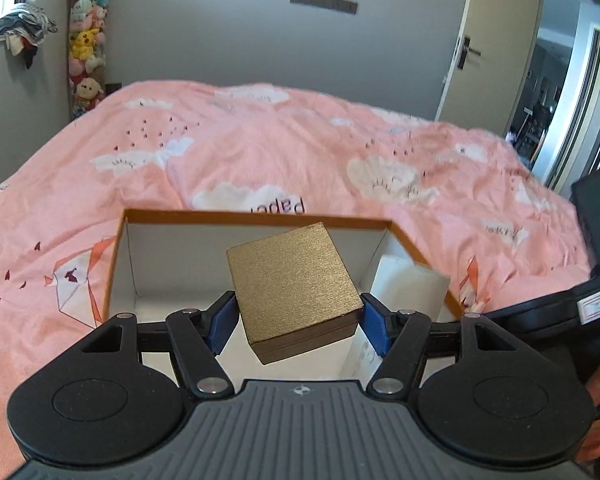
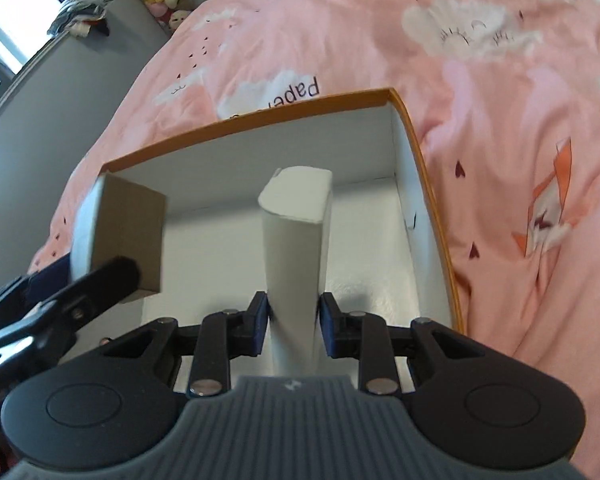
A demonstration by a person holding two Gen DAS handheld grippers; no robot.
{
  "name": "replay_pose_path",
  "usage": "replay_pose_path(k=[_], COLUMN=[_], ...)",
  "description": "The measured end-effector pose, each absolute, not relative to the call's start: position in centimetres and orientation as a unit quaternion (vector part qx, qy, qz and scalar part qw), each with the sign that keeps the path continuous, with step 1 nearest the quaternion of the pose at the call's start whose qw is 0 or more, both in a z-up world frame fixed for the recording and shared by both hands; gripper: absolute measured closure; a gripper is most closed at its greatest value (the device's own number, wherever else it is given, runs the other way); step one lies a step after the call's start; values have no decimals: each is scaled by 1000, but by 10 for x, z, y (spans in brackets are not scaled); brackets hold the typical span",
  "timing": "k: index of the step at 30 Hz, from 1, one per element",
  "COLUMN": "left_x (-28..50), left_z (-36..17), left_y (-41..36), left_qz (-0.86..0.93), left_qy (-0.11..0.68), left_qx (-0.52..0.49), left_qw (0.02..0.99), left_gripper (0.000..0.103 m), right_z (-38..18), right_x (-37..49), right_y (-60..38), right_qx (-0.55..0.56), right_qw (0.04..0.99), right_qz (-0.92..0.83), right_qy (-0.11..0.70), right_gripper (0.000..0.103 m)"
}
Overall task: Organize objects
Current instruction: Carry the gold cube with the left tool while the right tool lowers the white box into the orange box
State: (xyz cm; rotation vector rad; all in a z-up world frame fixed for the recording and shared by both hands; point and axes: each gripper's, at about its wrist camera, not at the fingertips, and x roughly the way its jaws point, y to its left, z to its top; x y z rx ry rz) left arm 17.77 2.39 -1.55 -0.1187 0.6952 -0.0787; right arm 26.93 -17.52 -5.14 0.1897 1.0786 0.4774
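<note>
My left gripper (image 1: 298, 322) is shut on a gold cube-shaped box (image 1: 294, 288), held tilted over the open orange-rimmed storage box (image 1: 256, 216) on the bed. My right gripper (image 2: 293, 318) is shut on a tall white box (image 2: 296, 240), held upright inside the same storage box (image 2: 424, 184), near its right wall. In the right wrist view the gold box (image 2: 128, 236) and the left gripper's fingers (image 2: 100, 284) show at the left edge. In the left wrist view the white box (image 1: 408, 292) stands at the right of the storage box.
The storage box has white inner walls and floor and rests on a pink duvet (image 1: 300, 148) with cloud prints. A grey wall, a hanging column of plush toys (image 1: 86, 44) and an open door (image 1: 496, 40) lie beyond the bed. A hand (image 1: 598, 412) holds the right tool.
</note>
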Motion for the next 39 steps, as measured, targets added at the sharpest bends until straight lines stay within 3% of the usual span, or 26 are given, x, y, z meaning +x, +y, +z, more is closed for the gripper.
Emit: replay_pose_path(k=[5, 10, 16, 21, 39], left_x=[185, 189, 197, 203, 210], left_z=[-24, -28, -32, -38, -51], left_y=[25, 33, 33, 35, 38], left_qz=[-41, -39, -39, -48, -54], left_qy=[365, 379, 398, 411, 454], left_qx=[-55, -70, -60, -73, -82], left_qw=[928, 922, 915, 907, 886], left_gripper=[28, 28, 28, 28, 28], right_z=[-53, -66, -78, -83, -74], right_x=[284, 312, 322, 331, 326], right_y=[-163, -158, -140, -144, -126], right_qx=[82, 114, 39, 41, -221], right_qw=[825, 782, 791, 790, 794], right_qz=[232, 249, 224, 219, 234], right_qy=[508, 559, 569, 570, 515], right_gripper=[74, 74, 74, 72, 76])
